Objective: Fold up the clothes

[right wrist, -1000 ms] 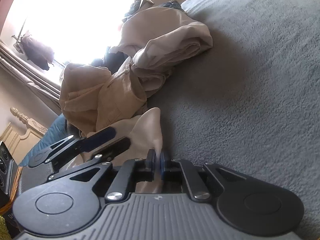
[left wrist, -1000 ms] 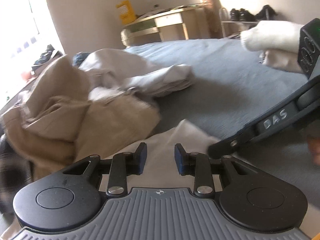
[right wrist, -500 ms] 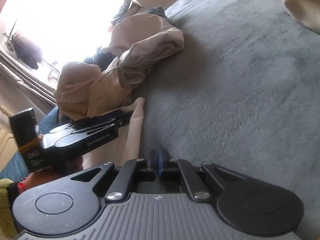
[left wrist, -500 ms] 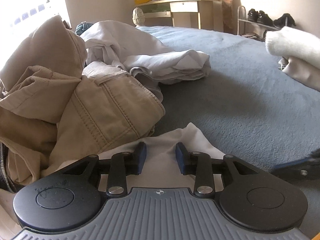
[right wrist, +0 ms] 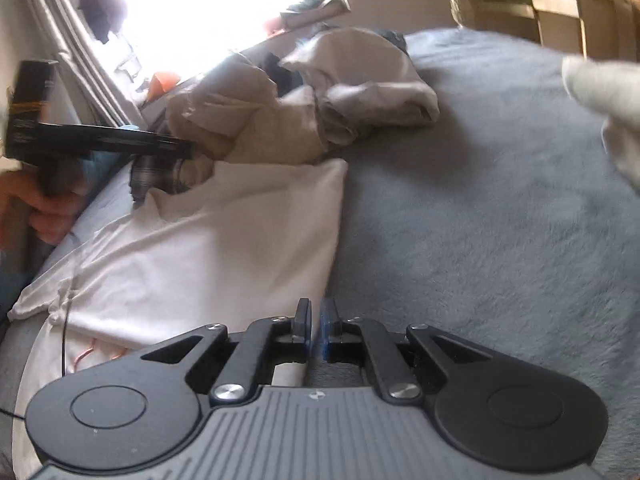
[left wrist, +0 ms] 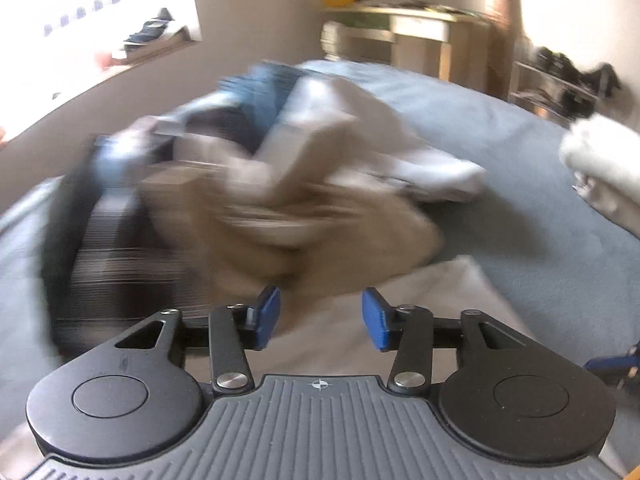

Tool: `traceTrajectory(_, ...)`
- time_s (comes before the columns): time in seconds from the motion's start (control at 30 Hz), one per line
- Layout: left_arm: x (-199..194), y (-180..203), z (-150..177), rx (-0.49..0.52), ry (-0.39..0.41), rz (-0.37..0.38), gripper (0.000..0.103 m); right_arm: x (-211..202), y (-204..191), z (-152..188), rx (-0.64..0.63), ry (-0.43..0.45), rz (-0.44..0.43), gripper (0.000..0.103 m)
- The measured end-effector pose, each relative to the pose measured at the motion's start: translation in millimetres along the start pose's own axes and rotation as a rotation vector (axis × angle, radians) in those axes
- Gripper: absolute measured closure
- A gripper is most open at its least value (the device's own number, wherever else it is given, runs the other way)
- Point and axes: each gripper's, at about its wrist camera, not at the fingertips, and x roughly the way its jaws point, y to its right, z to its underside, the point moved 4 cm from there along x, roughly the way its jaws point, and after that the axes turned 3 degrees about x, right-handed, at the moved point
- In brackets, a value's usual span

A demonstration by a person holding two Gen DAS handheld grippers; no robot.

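A white garment (right wrist: 220,248) lies spread flat on the grey bed (right wrist: 480,220). Its right edge runs straight into the pads of my right gripper (right wrist: 316,320), which is shut on that edge. In the blurred left wrist view my left gripper (left wrist: 320,316) hangs over the white garment (left wrist: 440,292) with its jaws opening, and no cloth touches the pads. The right wrist view shows the left gripper (right wrist: 182,148) at the far left, held by a hand (right wrist: 44,208). Behind the garment sit crumpled tan trousers (left wrist: 300,224) and a pale grey garment (left wrist: 420,160).
A dark striped garment (left wrist: 120,264) and something blue (left wrist: 264,92) lie in the pile's left part. White folded clothes (left wrist: 600,168) rest at the right of the bed. A desk (left wrist: 420,36) and a shoe rack (left wrist: 568,76) stand by the far wall.
My left gripper has risen and drawn back from the pile, and its jaws have widened. My right gripper has pulled back along the garment's edge, and the garment now lies spread out.
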Motion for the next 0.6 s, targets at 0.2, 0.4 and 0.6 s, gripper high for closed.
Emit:
traceTrajectory(0.2, -101, -118, 20, -0.126, -0.016, -0.177, 0.052, 4, -58, -1, -0.087, -0.009, -0.048, 0.098)
traceTrajectory(0.4, -157, -194, 107, -0.349, -0.040, -0.305, 0.050, 46, -143, 4, -0.150, -0.058, -0.133, 0.098)
traceTrajectory(0.6, -167, -253, 220, -0.641, -0.084, -0.436, 0.050, 105, -217, 7, -0.230, -0.121, -0.140, 0.097)
